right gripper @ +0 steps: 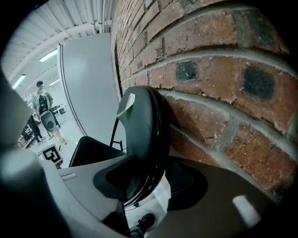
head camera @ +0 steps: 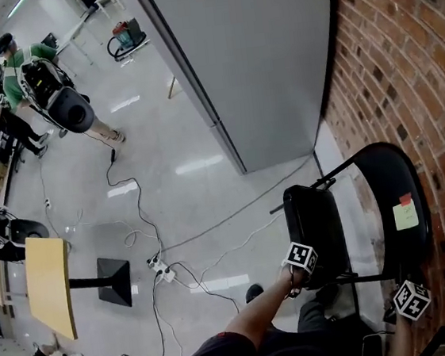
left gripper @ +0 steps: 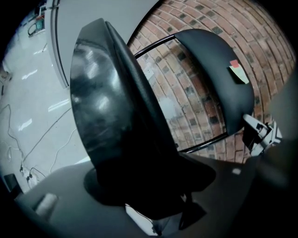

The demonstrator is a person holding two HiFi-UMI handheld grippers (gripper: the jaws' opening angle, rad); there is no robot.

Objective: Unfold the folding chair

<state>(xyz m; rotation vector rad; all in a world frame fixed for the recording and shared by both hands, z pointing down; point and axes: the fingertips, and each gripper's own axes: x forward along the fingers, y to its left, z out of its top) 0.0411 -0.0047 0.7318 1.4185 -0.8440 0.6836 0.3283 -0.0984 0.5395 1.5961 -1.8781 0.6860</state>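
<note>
A black folding chair stands against the brick wall [head camera: 426, 70], partly opened. Its padded seat [head camera: 316, 230] tilts up, and its backrest [head camera: 396, 193] carries a yellow sticky note [head camera: 405, 214]. My left gripper [head camera: 309, 275] is shut on the near edge of the seat [left gripper: 111, 116], which fills the space between its jaws. My right gripper [head camera: 408, 280] is closed on the lower rim of the backrest [right gripper: 144, 135], close to the bricks. The right gripper's marker cube [left gripper: 260, 135] shows in the left gripper view. The left gripper's marker cube [right gripper: 52, 154] shows in the right gripper view.
A grey partition [head camera: 249, 58] stands just left of the chair. Cables and a power strip [head camera: 163, 269] trail across the glossy floor. A wood-topped table [head camera: 49, 285] stands at the left. A person with a backpack rig [head camera: 36, 83] stands far off. My own shoe [head camera: 254, 292] is below.
</note>
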